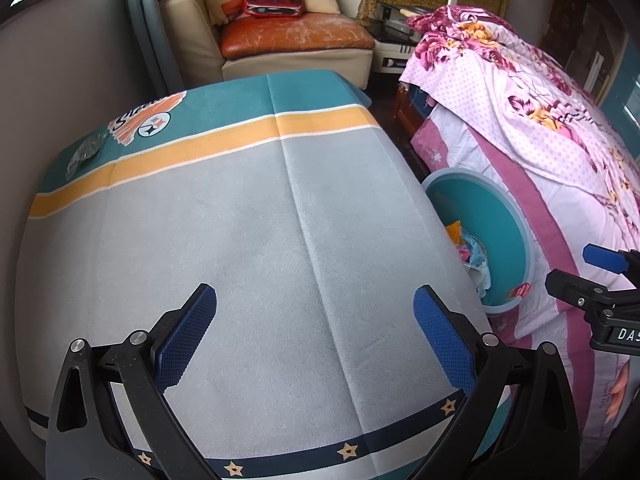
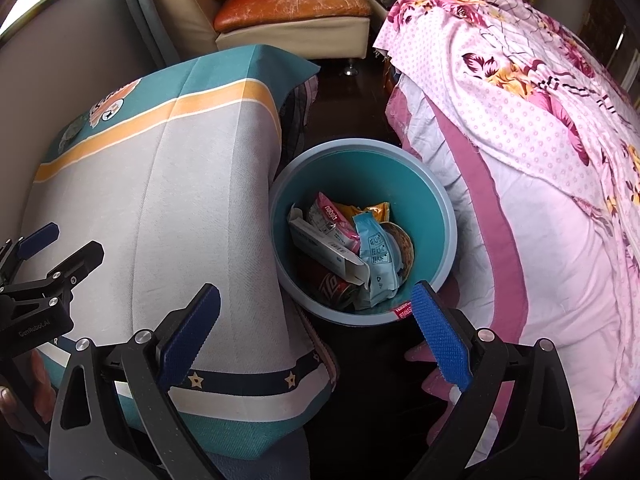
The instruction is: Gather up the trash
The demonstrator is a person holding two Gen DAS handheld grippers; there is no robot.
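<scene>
- Left gripper [image 1: 314,344] & right gripper [image 2: 316,340]: jaws spread, empty.
- Trash [image 2: 352,252] in teal bin [image 2: 444,200], right of table [image 1: 240,240].
- Clear wrapper [image 1: 86,152] far-left: thin, could slip from pads or get missed.

A striped cloth [image 1: 248,240] with star trim covers the counter. Beside it lies a bed under a pink floral quilt [image 2: 540,160]. Behind stands a cream sofa [image 1: 192,28] with an orange cushion [image 1: 292,32].

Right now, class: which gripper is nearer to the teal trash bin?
Right. The right gripper hovers open just above the trash bin's near rim, over its wrappers. The left gripper sits open over the cloth-covered table, with the bin off to its right.
</scene>
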